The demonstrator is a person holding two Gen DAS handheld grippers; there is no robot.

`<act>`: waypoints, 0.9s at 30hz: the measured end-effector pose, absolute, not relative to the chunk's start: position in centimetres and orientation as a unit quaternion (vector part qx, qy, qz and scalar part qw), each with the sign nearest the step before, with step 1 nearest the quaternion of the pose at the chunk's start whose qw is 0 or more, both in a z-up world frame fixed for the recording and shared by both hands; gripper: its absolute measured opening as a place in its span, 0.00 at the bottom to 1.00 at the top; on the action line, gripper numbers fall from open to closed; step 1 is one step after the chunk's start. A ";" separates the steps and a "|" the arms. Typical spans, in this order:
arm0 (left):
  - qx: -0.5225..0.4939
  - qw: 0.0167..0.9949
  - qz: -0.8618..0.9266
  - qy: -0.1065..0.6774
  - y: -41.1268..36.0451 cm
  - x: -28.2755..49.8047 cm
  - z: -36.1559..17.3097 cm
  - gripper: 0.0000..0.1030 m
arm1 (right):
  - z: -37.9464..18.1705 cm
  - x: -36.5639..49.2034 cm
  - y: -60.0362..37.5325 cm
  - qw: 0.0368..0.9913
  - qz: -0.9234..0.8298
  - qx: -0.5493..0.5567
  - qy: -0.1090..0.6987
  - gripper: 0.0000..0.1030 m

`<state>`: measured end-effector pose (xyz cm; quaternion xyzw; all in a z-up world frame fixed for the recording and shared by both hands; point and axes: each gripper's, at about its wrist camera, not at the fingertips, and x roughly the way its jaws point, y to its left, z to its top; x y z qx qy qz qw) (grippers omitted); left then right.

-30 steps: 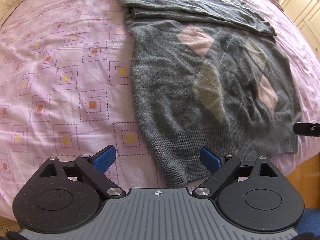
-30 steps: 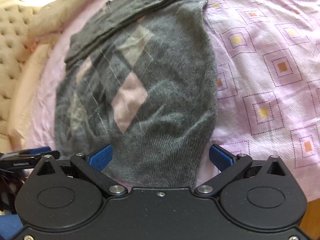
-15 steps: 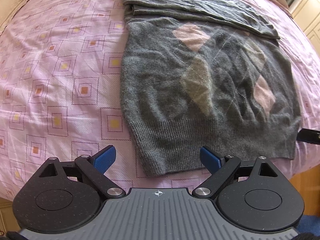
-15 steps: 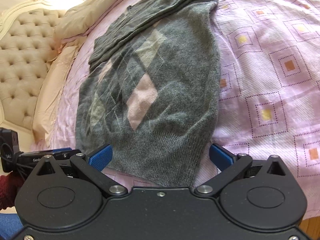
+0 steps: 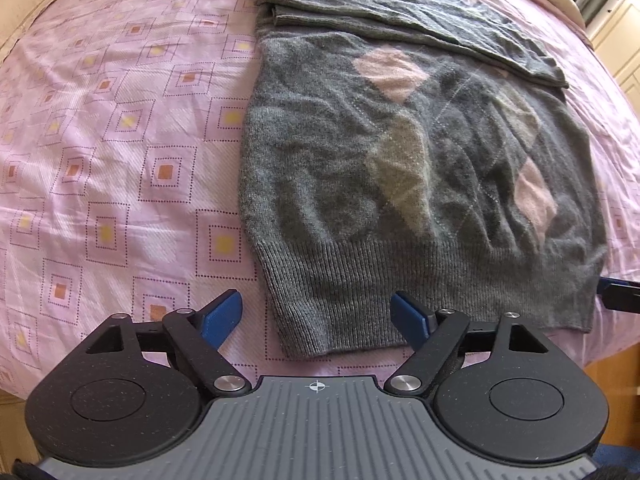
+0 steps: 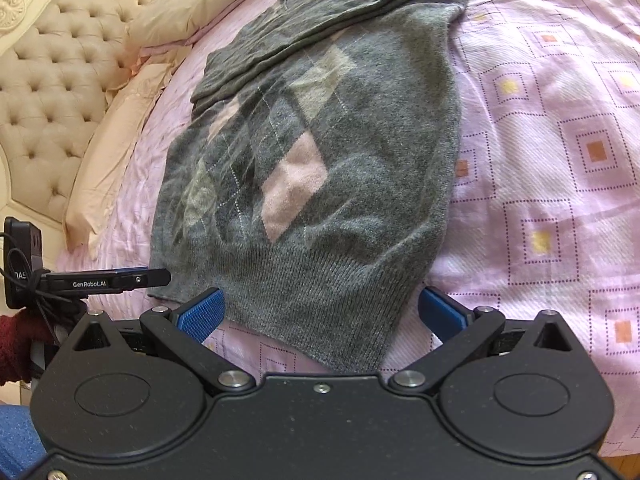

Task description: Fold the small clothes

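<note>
Left hand-held gripper (image 5: 316,320) stood wide, blue pads (image 5: 222,316) apart, holding nothing. It hovered over the near left corner of the sweater (image 5: 400,168), at the ribbed hem (image 5: 360,284). Right hand-held gripper (image 6: 320,314) was likewise spread wide and empty, and it straddled the hem's other corner. The left unit's black finger (image 6: 106,280) showed in the right view just beside the hem. Sweater was grey with pink and beige diamonds and lay flat on the bed (image 5: 120,140). Its sleeves (image 5: 400,12) were folded across the far, upper part. Bed cover was pink with dotted squares. A tufted headboard (image 6: 44,92) and beige pillow (image 6: 188,8) sat beyond the sweater in the right view.
</note>
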<state>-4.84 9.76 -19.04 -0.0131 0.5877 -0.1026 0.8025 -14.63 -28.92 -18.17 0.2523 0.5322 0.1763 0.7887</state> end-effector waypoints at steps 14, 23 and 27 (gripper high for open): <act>-0.044 0.814 -0.130 0.565 10.1 -2.9 -19.6 0.75 | -17.9 -13.2 -27.3 0.797 0.174 0.212 0.537 1.00; -0.045 0.808 -0.146 0.569 10.7 -3.3 -19.4 0.52 | -17.6 -12.7 -27.0 0.795 0.162 0.196 0.550 0.80; -0.047 0.802 -0.153 0.575 10.7 -3.7 -19.3 0.51 | -17.7 -12.8 -27.9 0.791 0.146 0.213 0.554 0.68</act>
